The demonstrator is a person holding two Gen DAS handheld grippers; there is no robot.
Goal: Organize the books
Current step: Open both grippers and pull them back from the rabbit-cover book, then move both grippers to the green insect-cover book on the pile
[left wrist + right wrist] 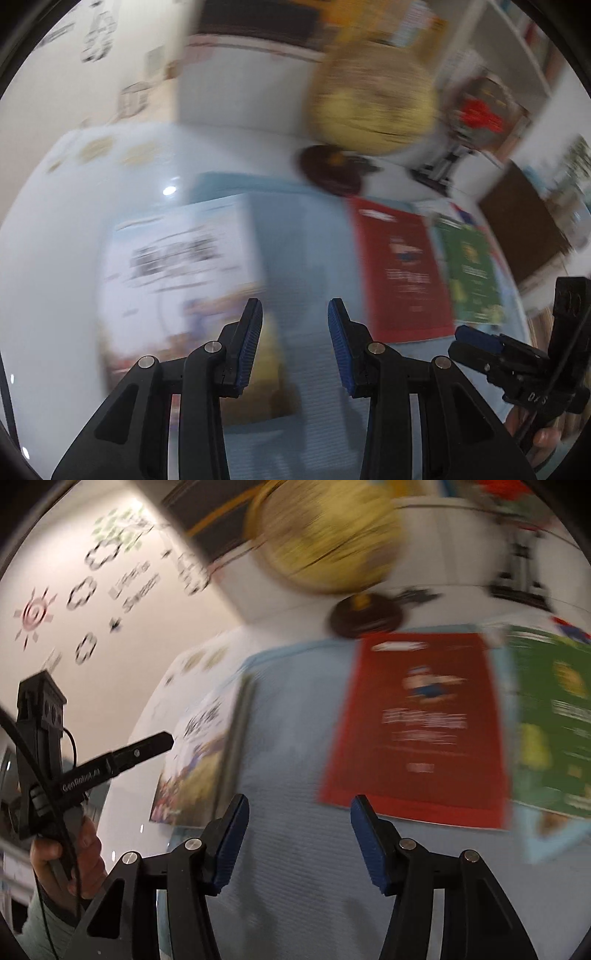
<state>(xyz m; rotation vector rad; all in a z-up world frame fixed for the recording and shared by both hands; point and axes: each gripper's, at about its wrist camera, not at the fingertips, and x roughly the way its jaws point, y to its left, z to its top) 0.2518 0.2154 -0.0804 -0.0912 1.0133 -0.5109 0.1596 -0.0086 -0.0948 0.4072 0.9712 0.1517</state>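
While both hover over the blue mat [306,258], left tool [295,317] parted, empty, right tool [299,812] wider, empty.

Three books flat on mat [295,867]: picture book [195,764] left, second book [421,731] right, third book [554,723] beyond; globe [325,535] behind.

Blurred globe [373,99] behind blue mat [303,240]

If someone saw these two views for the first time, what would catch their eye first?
Probably the yellow globe on its dark base at the back of the table, then the red book lying flat on the blue mat with a green book beside it. Both pictures are motion-blurred.
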